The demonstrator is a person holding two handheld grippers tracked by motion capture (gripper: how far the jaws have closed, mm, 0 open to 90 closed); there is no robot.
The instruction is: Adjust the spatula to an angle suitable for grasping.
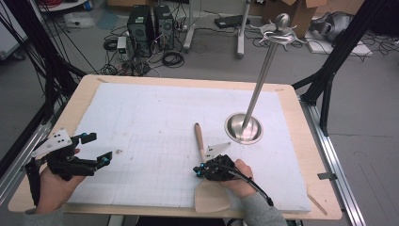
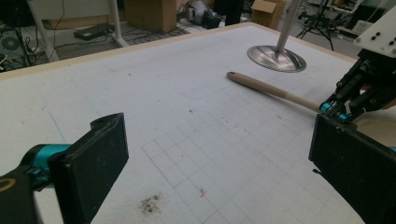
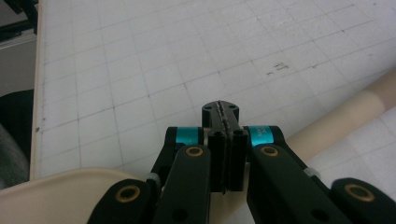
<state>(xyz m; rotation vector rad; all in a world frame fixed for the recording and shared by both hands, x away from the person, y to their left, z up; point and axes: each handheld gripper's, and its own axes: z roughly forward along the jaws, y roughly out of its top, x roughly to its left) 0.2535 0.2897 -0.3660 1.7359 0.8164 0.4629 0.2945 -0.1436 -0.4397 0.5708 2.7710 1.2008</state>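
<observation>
Cables, computer towers and cardboard boxes cluttered the floor beyond your desk [image 1: 320,197], whose top carried a white gridded mat [image 1: 155,132]. On that mat lay a wooden spatula [image 1: 201,141], its handle pointing away from you toward the round base of a tall metal stand [image 1: 243,127], its broad blade near the desk's front edge. Your right gripper [image 1: 201,170] sat directly over the spatula where the handle meets the blade, and in the right gripper view its jaws were pressed fully together, with the spatula passing beneath them rather than between them. Your left gripper [image 1: 96,149] hovered at the mat's left side, well apart from the spatula, with its jaws spread wide and holding nothing.
</observation>
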